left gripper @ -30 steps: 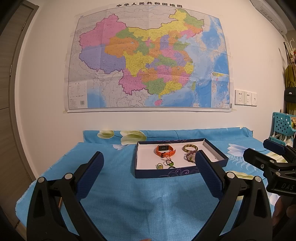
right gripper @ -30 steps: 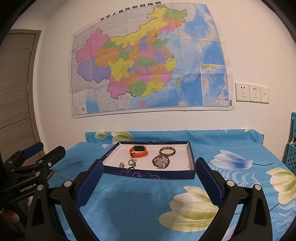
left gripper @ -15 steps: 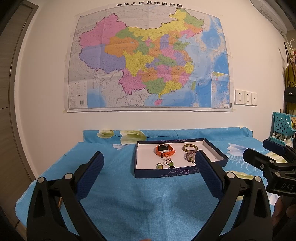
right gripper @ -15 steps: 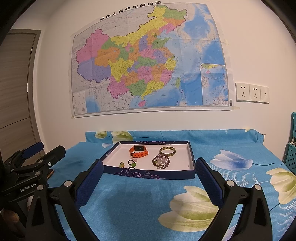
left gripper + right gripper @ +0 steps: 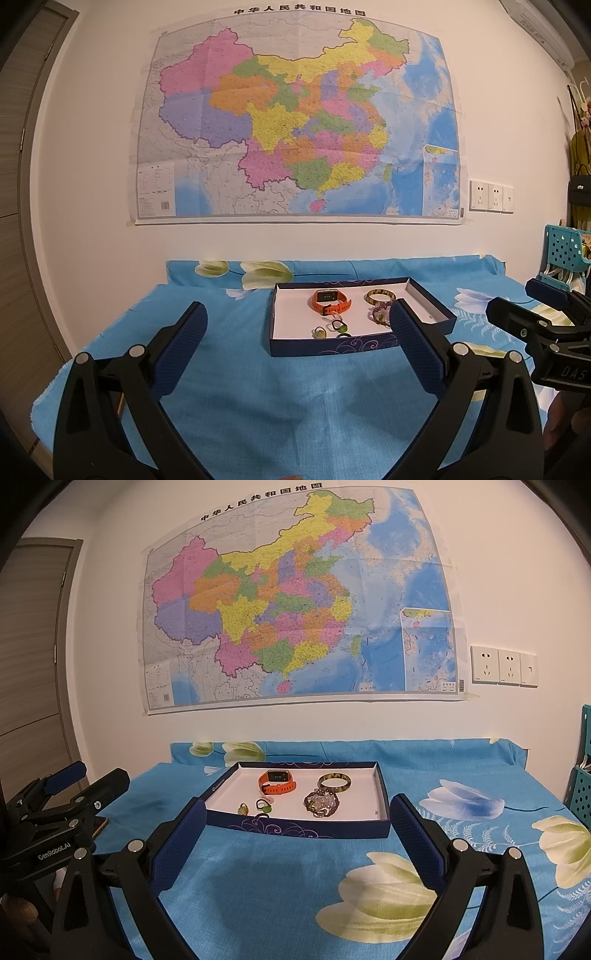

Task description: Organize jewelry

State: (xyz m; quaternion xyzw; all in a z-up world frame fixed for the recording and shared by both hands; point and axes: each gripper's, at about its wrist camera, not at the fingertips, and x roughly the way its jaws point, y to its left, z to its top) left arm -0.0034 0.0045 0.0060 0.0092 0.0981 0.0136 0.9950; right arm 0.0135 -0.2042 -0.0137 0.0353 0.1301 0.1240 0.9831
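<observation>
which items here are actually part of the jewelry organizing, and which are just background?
Job:
tray
orange watch
green bangle
beaded bracelet
small rings
left gripper and right gripper, both open

Background:
wall map
wall sockets
floral blue cloth
teal basket

Ahead of the wide-spread left gripper [image 5: 297, 326], with its black arms and dark blue ribbed pads [image 5: 183, 347], lies a bright blue cloth with white-and-pale-green flower print [image 5: 258, 398]. Just beyond the pads stands a shallow navy cardboard box with pale swirl pattern on its front wall and a white inside [image 5: 334, 347]. In it are an orange-strapped watch with a dark face [image 5: 330, 301], a mottled green-and-yellow bangle [image 5: 380, 296], a beaded bracelet of brown and greenish stones [image 5: 322, 804], and small rings with green stones [image 5: 265, 806]. The right gripper [image 5: 297, 806] shows the same black and blue. On the white wall above hangs a multicoloured paper map in pink, yellow, orange, green, purple with blue sea [image 5: 295, 602].
</observation>
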